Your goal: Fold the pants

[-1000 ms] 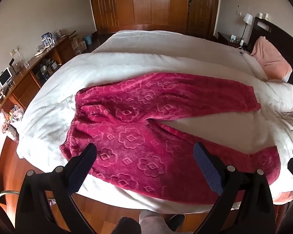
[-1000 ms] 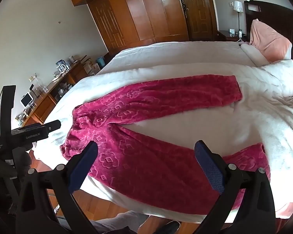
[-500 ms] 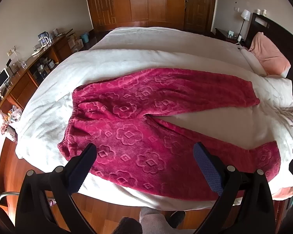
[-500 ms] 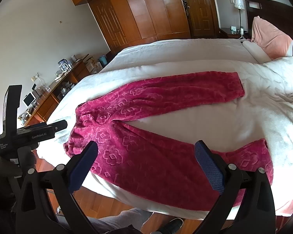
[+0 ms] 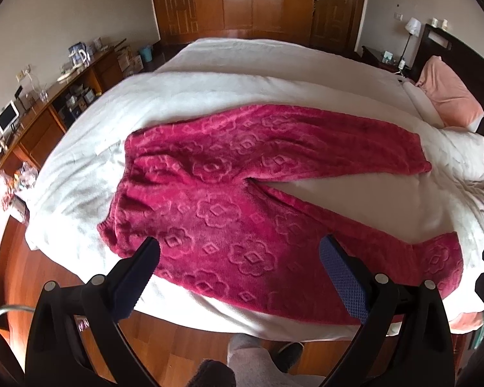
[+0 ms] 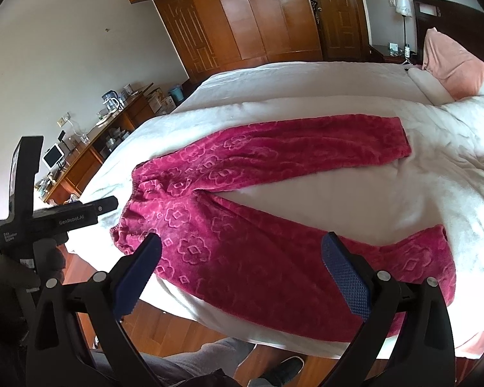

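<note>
Magenta fleece pants with an embossed flower pattern lie flat on the white bed, waistband to the left, two legs spread apart to the right. They also show in the right wrist view. My left gripper is open and empty, held above the near leg at the bed's front edge. My right gripper is open and empty, also above the near leg. The left gripper's body shows at the left of the right wrist view.
A pink pillow lies at the headboard on the right. A wooden desk with clutter stands to the left. Wooden wardrobes fill the far wall. The person's legs and shoe stand on the wood floor below.
Both grippers have pulled back and risen slightly, so the pants sit a little lower and farther in view. Both stay open. The pants have not moved.
</note>
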Tool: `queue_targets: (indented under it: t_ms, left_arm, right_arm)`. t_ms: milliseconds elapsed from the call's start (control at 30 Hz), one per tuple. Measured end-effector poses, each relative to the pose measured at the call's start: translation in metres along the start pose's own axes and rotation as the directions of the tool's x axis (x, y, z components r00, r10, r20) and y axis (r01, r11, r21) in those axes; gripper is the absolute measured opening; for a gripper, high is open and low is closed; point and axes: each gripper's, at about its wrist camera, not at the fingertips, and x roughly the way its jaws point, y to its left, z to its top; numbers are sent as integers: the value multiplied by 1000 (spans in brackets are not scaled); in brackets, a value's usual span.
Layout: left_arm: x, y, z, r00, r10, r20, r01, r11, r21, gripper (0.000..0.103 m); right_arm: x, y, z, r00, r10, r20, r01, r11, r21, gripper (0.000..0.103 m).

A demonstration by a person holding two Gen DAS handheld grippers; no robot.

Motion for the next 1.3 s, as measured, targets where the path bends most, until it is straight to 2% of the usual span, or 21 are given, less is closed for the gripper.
queue_targets:
  t_ms: [133, 333, 433, 533, 700, 833, 967, 1133, 1300]
  left_arm:
    - [5, -5, -14, 995, -75, -71, 72, 997, -41, 98]
    - [-8, -25, -27, 995, -84, -48, 85, 996, 21, 98]
    - [-13, -27, -27, 994, -91, -53, 92, 996, 20, 98]
    - [-17, -26, -28, 989, -129, -69, 129, 992, 5, 98]
    - [-32, -29, -27, 985, -171, -32, 172, 985, 15, 98]
    - [-27, -33, -29, 978, -200, -67, 201, 979, 16, 98]
    - [-16, -24, -31, 974, -201, -107, 199, 979, -35, 98]
    - [-4, -12, -25, 977, -178, -116, 169, 982, -82, 98]
    - [20, -8, -11, 991, -85, -99, 80, 995, -54, 98]
  right_arm:
    - [0, -2, -1, 1000, -10, 0, 10, 1000, 17, 100]
    - [-4, -3, -6, 1000, -22, 6, 22, 999, 39, 100]
    - [-8, -6, -8, 999, -35, 13, 34, 998, 57, 100]
    - [-11, -12, -10, 999, -40, 24, 38, 996, 81, 100]
    - [-14, -17, -11, 999, -40, 31, 36, 994, 108, 100]
    - [-13, -18, -12, 999, -35, 21, 32, 993, 115, 100]
    - [-9, -23, -14, 999, -41, 8, 39, 989, 141, 100]
    - [-2, -35, -18, 998, -68, -17, 70, 980, 186, 100]
    - [1, -59, -21, 992, -128, -18, 128, 958, 256, 100]
